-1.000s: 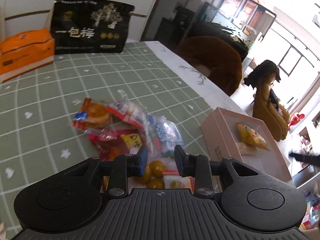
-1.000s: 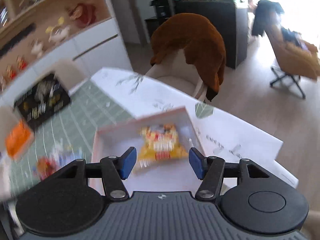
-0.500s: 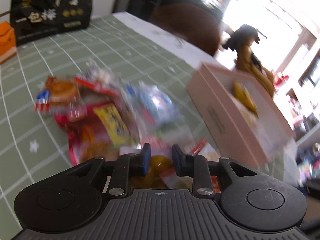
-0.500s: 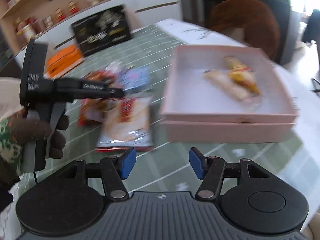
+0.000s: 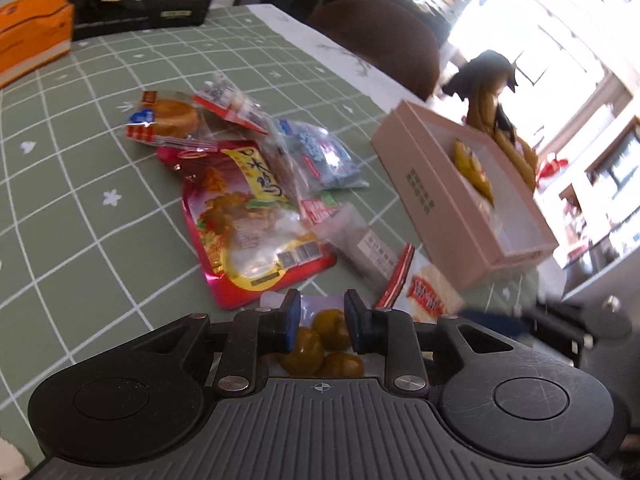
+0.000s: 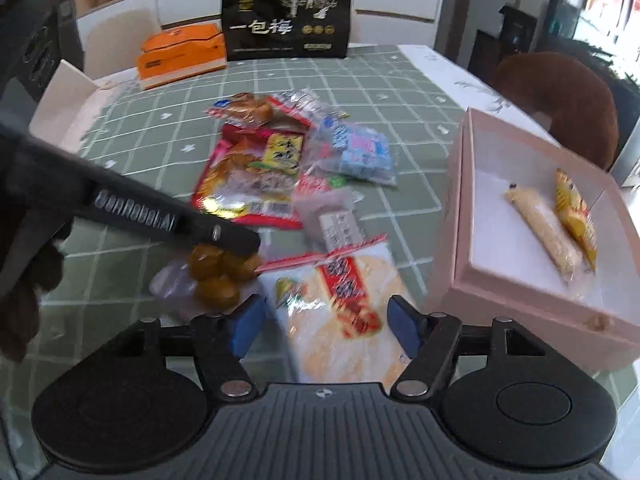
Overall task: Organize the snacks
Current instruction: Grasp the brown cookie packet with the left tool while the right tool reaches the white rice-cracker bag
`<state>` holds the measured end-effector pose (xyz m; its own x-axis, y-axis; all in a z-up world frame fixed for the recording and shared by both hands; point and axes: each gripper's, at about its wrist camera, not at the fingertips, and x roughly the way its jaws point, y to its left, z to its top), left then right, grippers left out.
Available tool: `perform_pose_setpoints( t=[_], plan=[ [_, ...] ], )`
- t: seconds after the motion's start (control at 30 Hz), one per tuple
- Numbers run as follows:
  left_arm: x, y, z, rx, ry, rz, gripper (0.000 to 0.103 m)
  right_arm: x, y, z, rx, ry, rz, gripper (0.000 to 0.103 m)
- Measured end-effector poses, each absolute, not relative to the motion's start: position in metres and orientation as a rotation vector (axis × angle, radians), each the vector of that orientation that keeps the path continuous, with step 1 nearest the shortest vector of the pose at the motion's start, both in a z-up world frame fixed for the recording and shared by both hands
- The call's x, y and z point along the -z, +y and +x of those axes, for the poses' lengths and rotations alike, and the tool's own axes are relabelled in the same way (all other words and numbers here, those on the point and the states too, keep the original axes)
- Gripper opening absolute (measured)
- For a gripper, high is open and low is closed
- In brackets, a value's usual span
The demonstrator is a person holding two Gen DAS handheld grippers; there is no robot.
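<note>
Clear pkt of brown round sweets [image 5: 320, 340] [image 6: 218, 276] lies near the table's front edge, at the near end of the snack heap — left gripper [image 5: 319, 316] down over it, its two fingers straddling the pkt, narrow gap; whether they pinch it, cannot tell. Right gripper [image 6: 324, 320] spread wide, nothing between its fingers, over a rice-cracker pkt [image 6: 340, 308] just right of the sweets. Behind: red pouch [image 6: 248, 176], blue-white bag [image 6: 356, 152], wrapped bun [image 6: 244, 110]. Pink box [image 6: 452, 260] at right edge — two wrapped snacks inside. Far edge: orange box [image 6: 180, 56], black bag [image 6: 286, 20]. Green grid cloth [image 5: 80, 184].
</note>
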<state>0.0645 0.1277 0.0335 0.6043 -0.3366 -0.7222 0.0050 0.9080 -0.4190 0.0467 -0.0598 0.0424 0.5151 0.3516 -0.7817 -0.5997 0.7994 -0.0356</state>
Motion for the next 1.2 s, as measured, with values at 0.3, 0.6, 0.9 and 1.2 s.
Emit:
perform_pose_setpoints(
  t=[0.3, 0.6, 0.9, 1.2],
  plan=[
    [-0.039, 0.100, 0.115, 0.066, 0.848, -0.419, 0.028, -0.046, -0.117, 0.025, -0.516, 0.879, -0.240, 0.043],
    [-0.031, 0.051, 0.135, 0.267, 0.928, -0.196, 0.027, -0.064, -0.141, 0.023, -0.450, 0.828, -0.174, 0.059],
    [-0.024, 0.058, 0.060, 0.377, 1.006, -0.347, 0.026, -0.054, -0.129, 0.017, -0.491, 0.862, -0.168, 0.059],
    [-0.044, 0.048, 0.014, 0.312, 0.902, -0.313, 0.026, -0.039, -0.160, -0.001, -0.344, 0.848, -0.280, 0.059]
  ],
)
